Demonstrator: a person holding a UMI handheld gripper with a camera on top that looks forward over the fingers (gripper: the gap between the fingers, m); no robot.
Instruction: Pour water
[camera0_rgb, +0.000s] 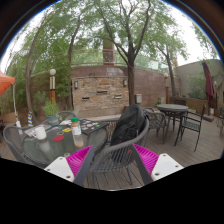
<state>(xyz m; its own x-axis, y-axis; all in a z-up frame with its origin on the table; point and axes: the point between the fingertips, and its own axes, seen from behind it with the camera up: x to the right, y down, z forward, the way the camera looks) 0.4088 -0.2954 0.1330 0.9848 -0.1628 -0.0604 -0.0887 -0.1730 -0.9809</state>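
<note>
My gripper (112, 160) is open and holds nothing; its two pink pads (78, 159) stand wide apart. Between and just beyond the fingers is a grey metal patio chair (118, 158) with a black bag (128, 124) on its back. Left of the chair is a glass patio table (45, 140) with several small things on it: a bottle with an orange cap (76, 127), a pale cup (40, 131) and other containers. All of them lie well beyond the fingers.
A second dark table (172, 108) with chairs (191, 123) stands to the right on the wooden deck (200, 148). A stone wall (100, 95), a tree trunk (131, 75) and a closed red umbrella (208, 78) stand behind.
</note>
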